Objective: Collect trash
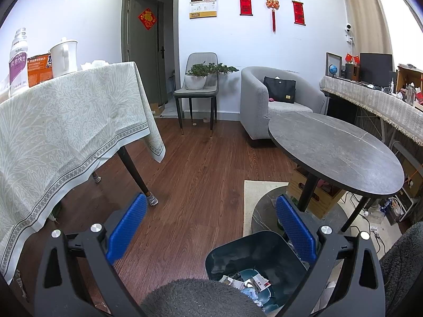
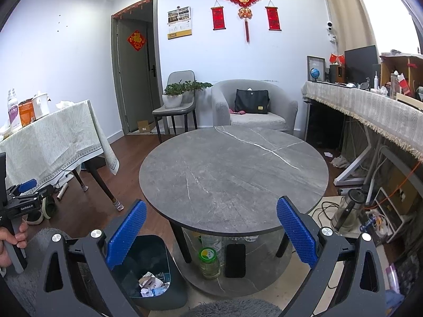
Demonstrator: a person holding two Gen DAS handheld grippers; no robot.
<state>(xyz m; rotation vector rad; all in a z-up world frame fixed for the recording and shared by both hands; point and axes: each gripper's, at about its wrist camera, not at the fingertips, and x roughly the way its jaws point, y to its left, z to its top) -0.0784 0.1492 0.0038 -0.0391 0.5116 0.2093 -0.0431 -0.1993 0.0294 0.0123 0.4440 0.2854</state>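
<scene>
Both my tongs, left (image 1: 211, 227) and right (image 2: 211, 227), gape empty; bin (image 2: 148, 272) looks full, so scraps may spill.

Black angular gripper frames with silver round screws, blue textured fingers (image 1: 128, 229), white lettering on one body.

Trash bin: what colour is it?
Dark teal trash bin, paper scraps inside; clearest in the left wrist view.
</scene>
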